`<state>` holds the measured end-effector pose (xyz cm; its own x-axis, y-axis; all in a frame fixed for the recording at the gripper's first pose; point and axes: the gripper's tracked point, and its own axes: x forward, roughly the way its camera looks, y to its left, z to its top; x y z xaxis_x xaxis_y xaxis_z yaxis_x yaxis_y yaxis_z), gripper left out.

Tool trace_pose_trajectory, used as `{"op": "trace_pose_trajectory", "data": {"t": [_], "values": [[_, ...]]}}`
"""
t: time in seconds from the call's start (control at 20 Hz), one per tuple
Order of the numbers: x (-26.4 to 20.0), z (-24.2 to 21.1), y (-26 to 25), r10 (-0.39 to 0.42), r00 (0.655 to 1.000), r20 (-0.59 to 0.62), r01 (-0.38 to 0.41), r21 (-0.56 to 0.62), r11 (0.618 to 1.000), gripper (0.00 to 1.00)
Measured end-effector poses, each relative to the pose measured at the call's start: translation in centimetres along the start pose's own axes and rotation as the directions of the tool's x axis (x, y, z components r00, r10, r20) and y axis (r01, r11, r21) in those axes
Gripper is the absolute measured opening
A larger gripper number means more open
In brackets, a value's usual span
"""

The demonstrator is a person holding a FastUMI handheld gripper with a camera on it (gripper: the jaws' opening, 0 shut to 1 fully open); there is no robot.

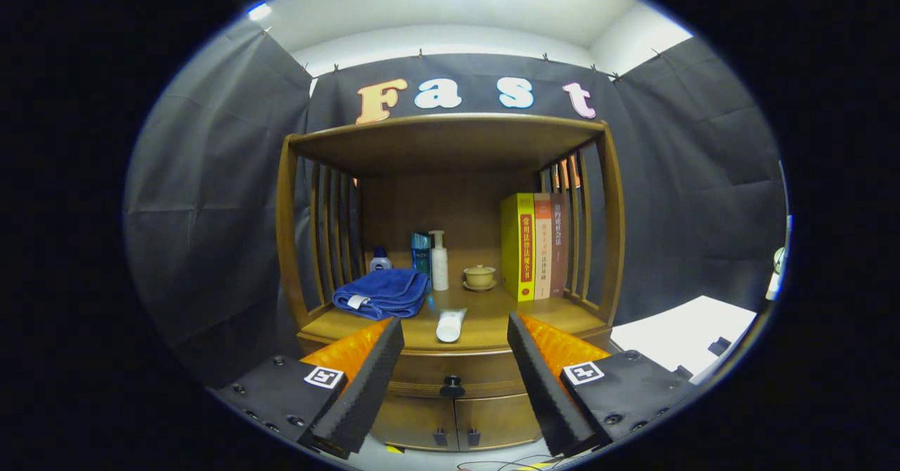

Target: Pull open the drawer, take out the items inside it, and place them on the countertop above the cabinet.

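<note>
A wooden cabinet stands ahead, its countertop under a slatted shelf frame. Below the countertop edge the drawer sits closed, with a dark round knob at its middle. My gripper is open, held back from the cabinet; the knob shows low in the gap between the fingers. On the countertop lie a white tube, a folded blue towel, a white pump bottle, a small teacup with lid and upright books. What the drawer holds is hidden.
Two small cupboard doors with dark handles sit under the drawer. A white surface lies to the right of the cabinet. A small blue-capped bottle and a blue box stand behind the towel. Cables lie on the floor below.
</note>
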<state>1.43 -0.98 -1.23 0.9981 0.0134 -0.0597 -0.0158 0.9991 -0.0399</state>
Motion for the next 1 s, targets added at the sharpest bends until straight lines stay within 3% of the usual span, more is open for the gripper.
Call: {"op": "trace_pose_trajectory", "data": {"t": [1.0], "values": [[-0.7,-1.4,0.6,0.014,1.000,-0.025,-0.014,0.004,1.000,0.98]]}}
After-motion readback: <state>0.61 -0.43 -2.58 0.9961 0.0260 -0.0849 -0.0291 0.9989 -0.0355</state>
